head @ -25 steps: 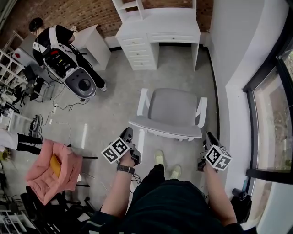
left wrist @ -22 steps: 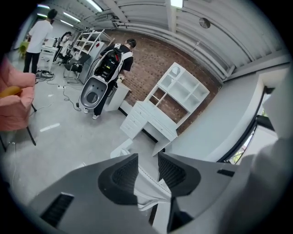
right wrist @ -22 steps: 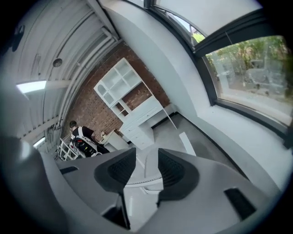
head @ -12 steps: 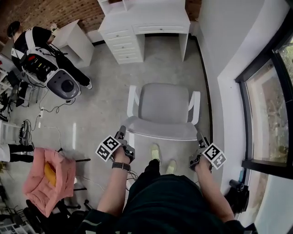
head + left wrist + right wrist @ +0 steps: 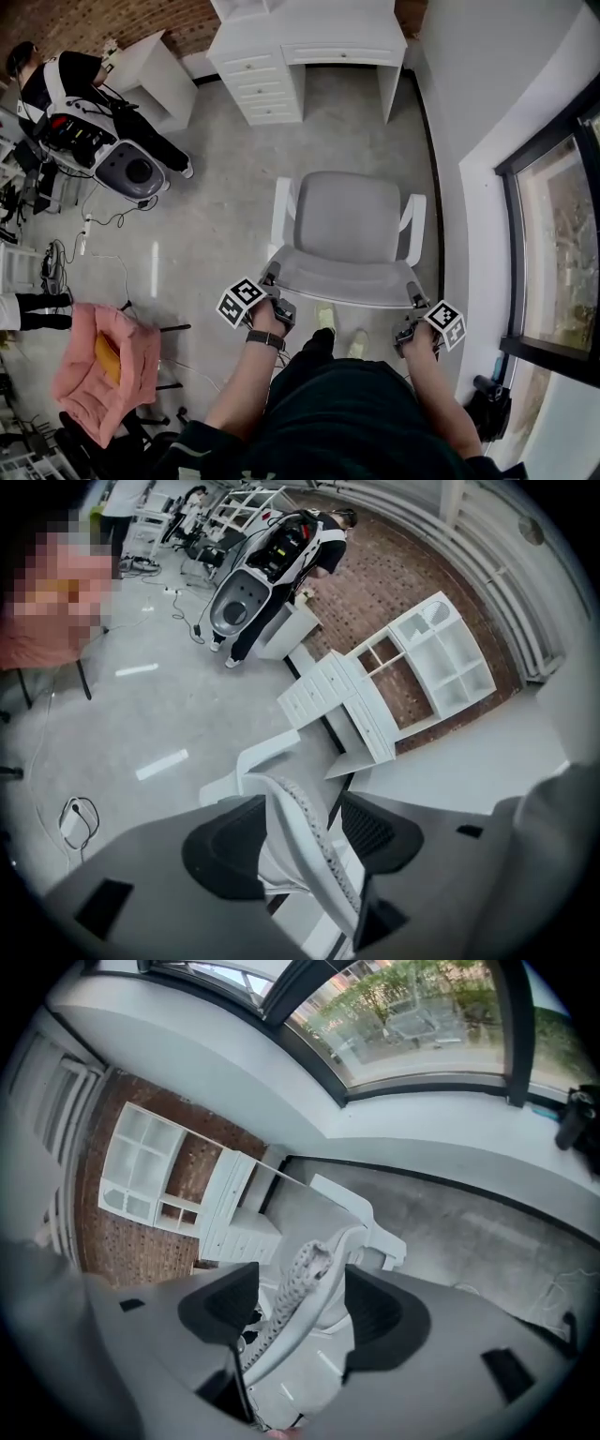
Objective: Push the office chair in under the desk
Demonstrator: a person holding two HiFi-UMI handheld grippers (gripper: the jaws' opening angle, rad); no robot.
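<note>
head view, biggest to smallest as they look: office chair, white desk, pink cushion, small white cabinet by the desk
1-2. white desk and office chair: look much alike, and the desk is cut off at the top edge, so unranked.
3. pink cushion
4. small white cabinet

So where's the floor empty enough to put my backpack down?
The bare floor between the office chair and the desk is free, and it runs on under the desk, beside the drawers. The left side is crowded: cables, a pink seat and a person with a grey machine.
</note>
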